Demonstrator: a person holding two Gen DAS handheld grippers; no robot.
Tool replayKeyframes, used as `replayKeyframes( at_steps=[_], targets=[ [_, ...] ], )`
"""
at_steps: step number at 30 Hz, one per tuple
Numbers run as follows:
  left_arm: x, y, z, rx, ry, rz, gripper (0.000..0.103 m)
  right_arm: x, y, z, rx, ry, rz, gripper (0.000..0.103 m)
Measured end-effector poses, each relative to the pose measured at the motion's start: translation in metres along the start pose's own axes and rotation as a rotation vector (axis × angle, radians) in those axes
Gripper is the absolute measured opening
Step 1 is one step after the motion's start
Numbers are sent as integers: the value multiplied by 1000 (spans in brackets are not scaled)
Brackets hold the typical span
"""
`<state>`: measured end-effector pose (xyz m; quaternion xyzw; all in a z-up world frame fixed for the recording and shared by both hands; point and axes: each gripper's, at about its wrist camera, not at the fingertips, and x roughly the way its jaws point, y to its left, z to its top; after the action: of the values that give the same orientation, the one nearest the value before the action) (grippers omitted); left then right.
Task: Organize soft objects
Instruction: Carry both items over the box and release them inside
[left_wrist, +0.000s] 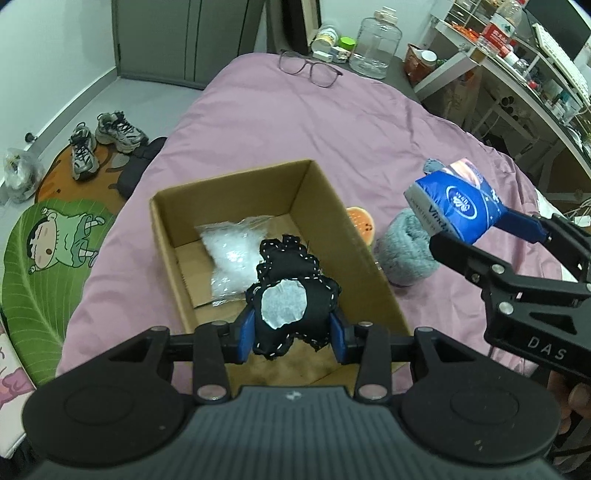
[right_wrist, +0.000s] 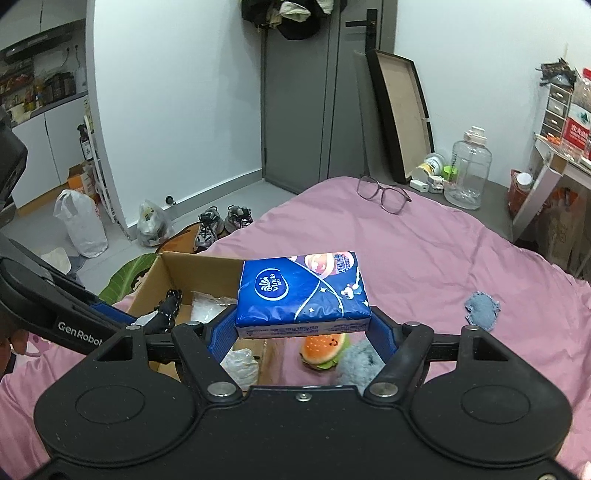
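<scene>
My left gripper (left_wrist: 291, 332) is shut on a black stitched soft toy (left_wrist: 291, 295) with a white patch, held over the near part of the open cardboard box (left_wrist: 317, 192). A clear plastic bag (left_wrist: 232, 247) lies inside the box. My right gripper (right_wrist: 303, 328) is shut on a blue Vinda tissue pack (right_wrist: 303, 291), held above the bed to the right of the box (right_wrist: 207, 264). The pack also shows in the left wrist view (left_wrist: 458, 201). A burger plush (right_wrist: 323, 349), a grey fluffy roll (left_wrist: 408, 253) and a small blue fabric piece (right_wrist: 482, 308) lie on the bed.
The pink bedspread (left_wrist: 314, 122) carries eyeglasses (left_wrist: 308, 68) at its far end. A clear jug (left_wrist: 375, 44) and small jars stand beyond it. Shoes (left_wrist: 105, 138) and a cartoon rug (left_wrist: 51, 243) are on the floor left. Shelves (left_wrist: 517, 74) stand right.
</scene>
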<state>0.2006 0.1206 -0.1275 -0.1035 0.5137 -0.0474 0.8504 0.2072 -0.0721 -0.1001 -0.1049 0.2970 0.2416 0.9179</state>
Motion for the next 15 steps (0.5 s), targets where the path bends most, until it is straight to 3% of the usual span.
replayKeyframes(
  at_steps=[6, 9, 12, 15],
  targets=[
    [2, 12, -6, -10, -6, 40, 45, 10, 13, 7, -41, 0, -6, 71],
    [3, 20, -7, -40, 1, 35, 57, 16, 22, 10, -71, 2, -7, 71],
    [-1, 25, -11, -45, -7, 10, 61, 22, 29, 12, -102, 3, -1, 71],
    [-6, 28, -12, -50, -31, 39, 65, 27, 35, 14, -134, 5, 1, 71]
  ],
)
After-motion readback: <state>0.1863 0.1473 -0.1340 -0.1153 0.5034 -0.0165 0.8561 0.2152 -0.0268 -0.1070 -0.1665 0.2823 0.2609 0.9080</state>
